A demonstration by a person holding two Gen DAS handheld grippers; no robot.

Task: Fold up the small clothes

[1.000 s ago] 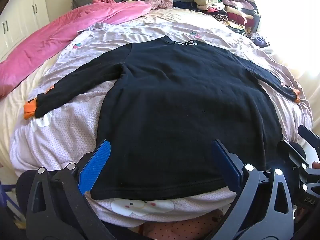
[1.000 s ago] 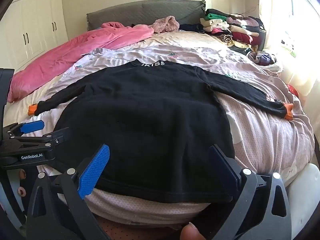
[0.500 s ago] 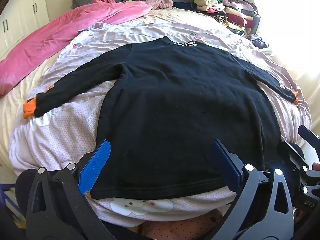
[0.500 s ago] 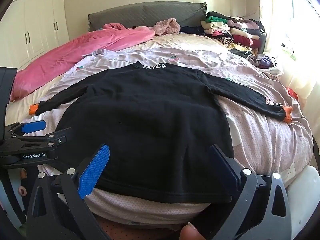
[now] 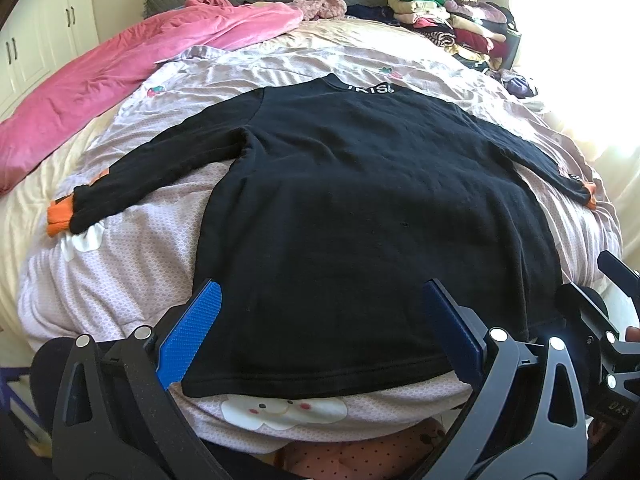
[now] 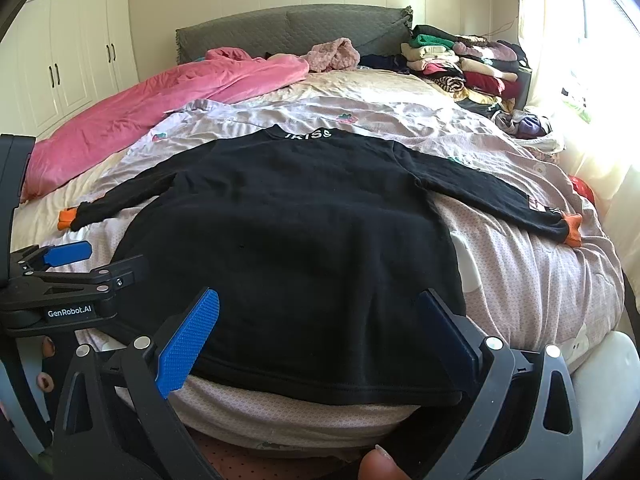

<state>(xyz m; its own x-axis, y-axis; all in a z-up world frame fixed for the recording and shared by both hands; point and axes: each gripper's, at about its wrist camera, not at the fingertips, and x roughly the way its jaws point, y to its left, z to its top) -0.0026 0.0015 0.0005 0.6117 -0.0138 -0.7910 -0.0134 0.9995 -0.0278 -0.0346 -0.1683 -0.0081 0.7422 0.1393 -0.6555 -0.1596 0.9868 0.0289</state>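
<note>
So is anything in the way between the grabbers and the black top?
Nothing visible. The black long-sleeved top lies flat on the bed, its hem bare before the open left gripper and right gripper.

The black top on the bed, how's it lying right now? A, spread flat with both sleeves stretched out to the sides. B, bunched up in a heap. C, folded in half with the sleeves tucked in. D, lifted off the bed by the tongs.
A: the black top lies flat on the bed, each sleeve out sideways to its orange cuff, with both tongs open and empty near the hem.
</note>
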